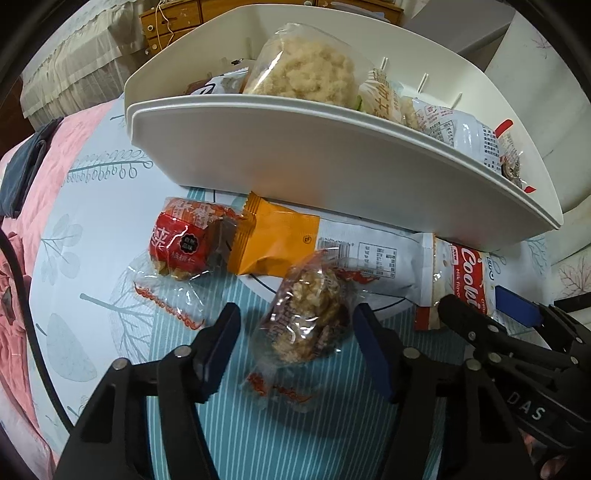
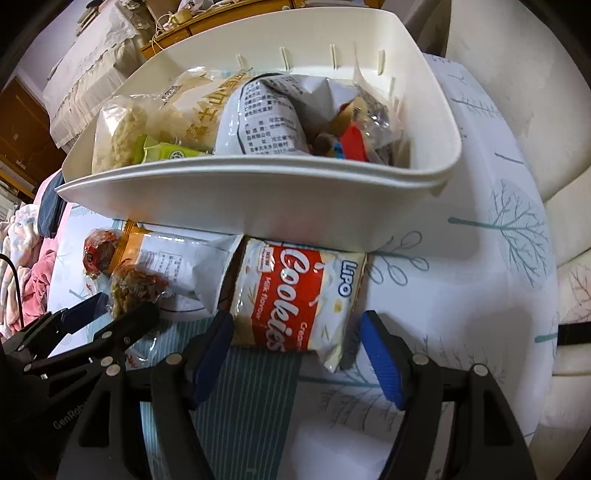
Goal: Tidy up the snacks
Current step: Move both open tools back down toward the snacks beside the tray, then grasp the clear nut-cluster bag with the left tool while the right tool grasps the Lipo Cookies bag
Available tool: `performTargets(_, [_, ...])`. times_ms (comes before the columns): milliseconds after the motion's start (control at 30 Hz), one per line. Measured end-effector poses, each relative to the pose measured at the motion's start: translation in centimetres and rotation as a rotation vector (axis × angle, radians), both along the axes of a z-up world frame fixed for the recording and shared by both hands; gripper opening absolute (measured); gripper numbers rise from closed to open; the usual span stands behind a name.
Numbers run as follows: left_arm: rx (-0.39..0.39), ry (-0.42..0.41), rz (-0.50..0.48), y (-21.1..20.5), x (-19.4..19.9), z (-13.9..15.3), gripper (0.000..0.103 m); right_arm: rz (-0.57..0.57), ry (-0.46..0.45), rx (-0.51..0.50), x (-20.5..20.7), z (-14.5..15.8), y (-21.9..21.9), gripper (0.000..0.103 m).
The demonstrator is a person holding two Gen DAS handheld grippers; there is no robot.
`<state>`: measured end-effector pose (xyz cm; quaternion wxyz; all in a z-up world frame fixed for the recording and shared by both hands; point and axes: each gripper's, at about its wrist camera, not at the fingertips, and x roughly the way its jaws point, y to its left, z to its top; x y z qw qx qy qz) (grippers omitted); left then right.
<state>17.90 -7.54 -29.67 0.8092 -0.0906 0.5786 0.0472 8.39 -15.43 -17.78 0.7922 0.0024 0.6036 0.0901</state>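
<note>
A white bin holds several snack packs. In front of it on the bed lie a red walnut pack, an orange and white pack, a clear-wrapped nut cake and a Lipo Cookies pack. My left gripper is open, its fingers either side of the nut cake. My right gripper is open, its fingers either side of the near end of the cookies pack.
The bed cover is white and teal with tree prints. A pink quilt lies at the left. Wooden drawers stand behind the bin. White cushions are at the right.
</note>
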Motion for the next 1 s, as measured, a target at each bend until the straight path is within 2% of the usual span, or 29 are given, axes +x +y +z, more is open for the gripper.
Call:
performTargets(67, [-0.013,0.003,-0.002,-0.2,0.0,-0.2,0.050,0.007,-0.009,-0.012,0.0,-0.2,0.2,0.072])
performTargets(300, [-0.077,-0.010,0.035,0.9,-0.4,-0.5,0.047,0.047,-0.034,-0.092,0.3,-0.5,2.2,0.074])
performTargets(567, [-0.099,-0.012,0.043,1.4,-1.4,-0.5,0.043,0.070,-0.046,-0.152,0.5,-1.1,4.3,0.074])
performTargets(767, [-0.117,-0.028,0.052,2.2,-3.2,0.3,0.033,0.105,-0.049,-0.151,-0.1,-1.4,5.4,0.066])
performTargets(1000, [-0.136,-0.014,0.060,2.1,-3.8,0.8,0.032,0.109,-0.020,-0.148,-0.1,-1.0,6.3,0.058])
